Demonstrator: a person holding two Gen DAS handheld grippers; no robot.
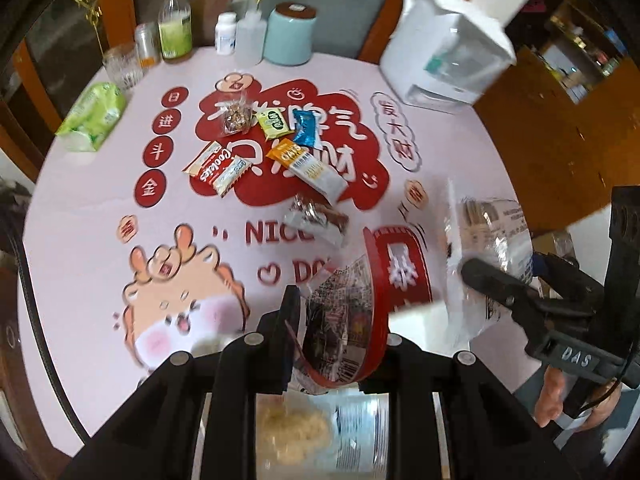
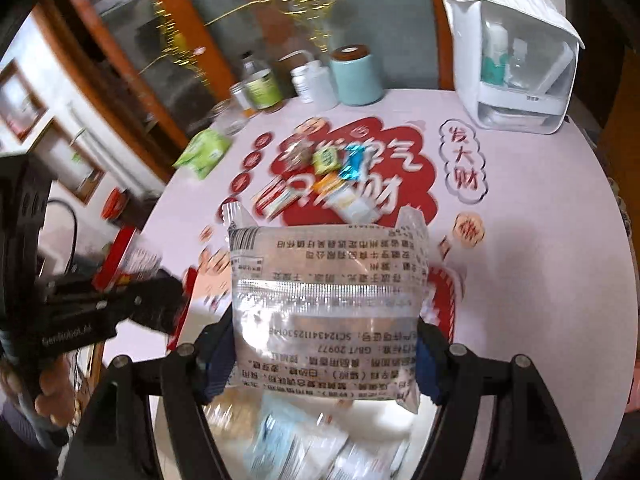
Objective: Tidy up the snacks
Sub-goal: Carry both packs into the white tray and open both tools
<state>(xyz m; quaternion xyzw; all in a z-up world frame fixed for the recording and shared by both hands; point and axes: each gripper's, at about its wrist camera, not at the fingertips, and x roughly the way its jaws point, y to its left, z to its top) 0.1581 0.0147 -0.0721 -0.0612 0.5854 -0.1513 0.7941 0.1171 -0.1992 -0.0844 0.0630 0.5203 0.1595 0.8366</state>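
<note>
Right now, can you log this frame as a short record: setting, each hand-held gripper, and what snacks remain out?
setting: round table with a red and pink printed cover
left hand-held gripper: shut on a red-edged packet, lifted off the table
right hand-held gripper: shut on a clear printed packet, also lifted
snacks remaining: loose pile of small packets at the table's middle
back edge: bottles, teal canister, white appliance

Two held packets: one red-edged packet (image 1: 344,320), lower centre, and one clear printed packet (image 2: 328,304), centre. About eight small snack packets (image 1: 276,156) lie mid-table. Along the upper edge: four bottles (image 1: 175,26), one glass (image 1: 120,65), one teal canister (image 1: 289,34).
</note>
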